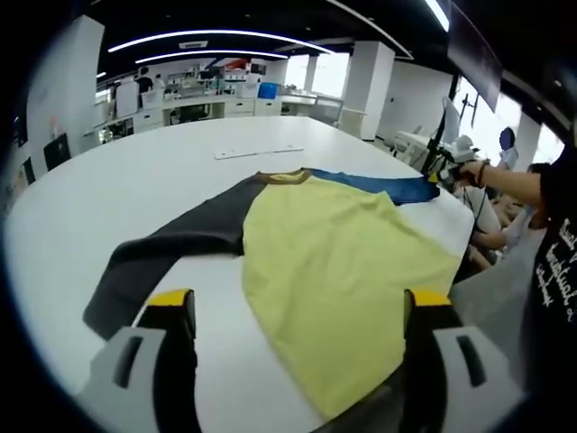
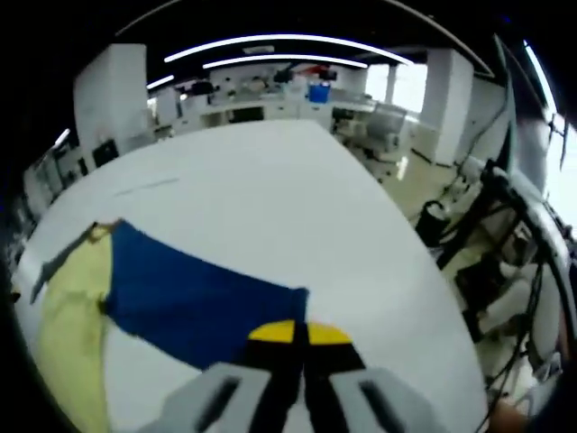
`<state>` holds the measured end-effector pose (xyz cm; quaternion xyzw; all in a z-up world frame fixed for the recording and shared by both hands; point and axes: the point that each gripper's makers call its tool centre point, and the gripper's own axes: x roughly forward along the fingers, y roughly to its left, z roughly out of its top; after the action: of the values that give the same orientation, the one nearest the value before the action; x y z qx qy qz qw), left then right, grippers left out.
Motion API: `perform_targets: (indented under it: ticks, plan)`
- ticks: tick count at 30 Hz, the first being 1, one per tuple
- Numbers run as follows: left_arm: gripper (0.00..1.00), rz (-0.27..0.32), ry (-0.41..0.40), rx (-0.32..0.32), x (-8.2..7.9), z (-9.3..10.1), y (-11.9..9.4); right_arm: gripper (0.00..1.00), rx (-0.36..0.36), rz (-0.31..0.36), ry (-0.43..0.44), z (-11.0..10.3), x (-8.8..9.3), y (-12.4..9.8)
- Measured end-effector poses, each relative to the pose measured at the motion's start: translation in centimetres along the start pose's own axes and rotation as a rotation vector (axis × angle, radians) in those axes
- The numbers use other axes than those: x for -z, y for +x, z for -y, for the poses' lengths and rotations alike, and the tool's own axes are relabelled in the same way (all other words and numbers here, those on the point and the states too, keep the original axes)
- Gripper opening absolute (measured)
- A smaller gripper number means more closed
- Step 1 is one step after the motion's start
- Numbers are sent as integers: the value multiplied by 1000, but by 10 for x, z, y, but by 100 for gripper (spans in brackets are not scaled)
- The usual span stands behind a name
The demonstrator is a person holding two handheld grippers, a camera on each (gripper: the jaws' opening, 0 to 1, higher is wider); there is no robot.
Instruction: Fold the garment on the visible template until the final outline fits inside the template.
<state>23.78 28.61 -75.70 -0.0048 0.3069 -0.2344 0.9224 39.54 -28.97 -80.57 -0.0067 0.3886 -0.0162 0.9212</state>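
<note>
Bright, even indoor lighting from long curved white ceiling light strips (image 1: 216, 38) at top of both views and daylit windows (image 1: 329, 74) upper right; mild glare on the glossy white oval table (image 1: 135, 180); soft shadows; strong fisheye bending at edges; right gripper view slightly blurred.

The garment (image 1: 334, 244) lies spread on the table (image 1: 135, 180).

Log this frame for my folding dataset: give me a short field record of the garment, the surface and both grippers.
garment: shirt with yellow body, dark grey sleeve, blue sleeve, spread flat
surface: white table
left gripper: open, above the shirt's hem, holding nothing
right gripper: shut on the blue sleeve's end
fold progress: not yet folded
template: not discernible
</note>
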Motion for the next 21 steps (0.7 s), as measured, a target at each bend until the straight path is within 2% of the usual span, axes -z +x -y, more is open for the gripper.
perform_targets:
  ticks: [4,12,14,16,18,21]
  plan:
    - [94,-7,6,2,0,1,1,0,-2,-26,0,15,1,15]
    - [94,-17,13,1,2,1,2,0,4,-53,21,4,13,13]
    - [94,-17,11,1,2,1,1,1,23,-65,23,19,12,22]
    - [94,-18,12,-2,3,1,1,1,35,-60,24,12,14,10]
    - [94,-19,10,-4,4,0,0,4,14,-47,51,16,13,11]
    - [94,-22,6,-5,5,0,0,15,-14,-55,69,24,14,23]
